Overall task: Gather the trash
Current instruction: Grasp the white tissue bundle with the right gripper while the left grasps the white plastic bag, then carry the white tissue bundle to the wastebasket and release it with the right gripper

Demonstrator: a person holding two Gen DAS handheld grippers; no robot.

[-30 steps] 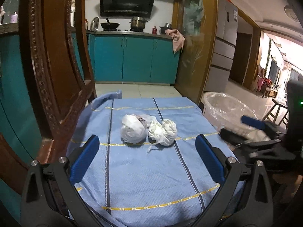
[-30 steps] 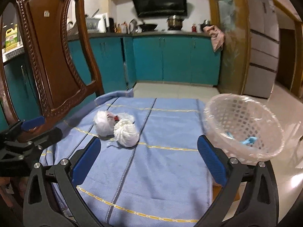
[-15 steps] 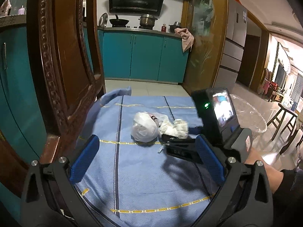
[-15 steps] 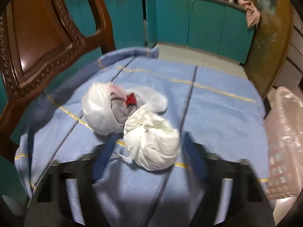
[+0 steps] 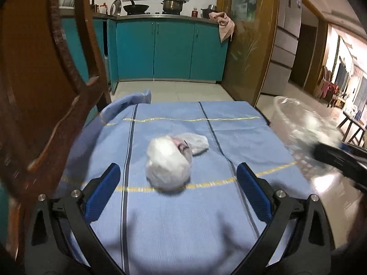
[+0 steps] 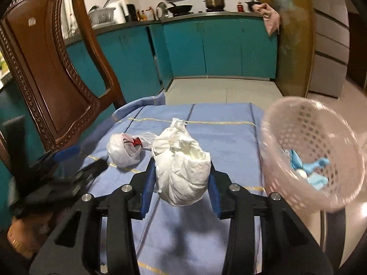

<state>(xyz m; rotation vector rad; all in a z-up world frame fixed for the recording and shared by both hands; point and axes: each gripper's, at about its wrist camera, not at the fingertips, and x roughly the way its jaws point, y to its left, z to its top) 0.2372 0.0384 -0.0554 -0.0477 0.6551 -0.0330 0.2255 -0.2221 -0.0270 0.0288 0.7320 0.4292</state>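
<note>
Our right gripper (image 6: pixel 181 178) is closing on the paper wad (image 6: pixel 183 171), lifted beside the basket (image 6: pixel 309 151). Left gripper (image 5: pixel 177 193) spread apart; one bag (image 5: pixel 168 162) remains on the desk (image 5: pixel 229 133).

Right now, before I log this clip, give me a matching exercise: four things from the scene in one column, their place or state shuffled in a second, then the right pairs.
Things
1. paper wad
2. plastic bag bundle
3. basket
4. left gripper

States
A. open, just short of a bundle
B. lying on the blue cloth
C. between the closing pads of the right gripper
D. holding light blue scraps, at the cloth's right edge

Pairs: 1-C, 2-B, 3-D, 4-A
</note>
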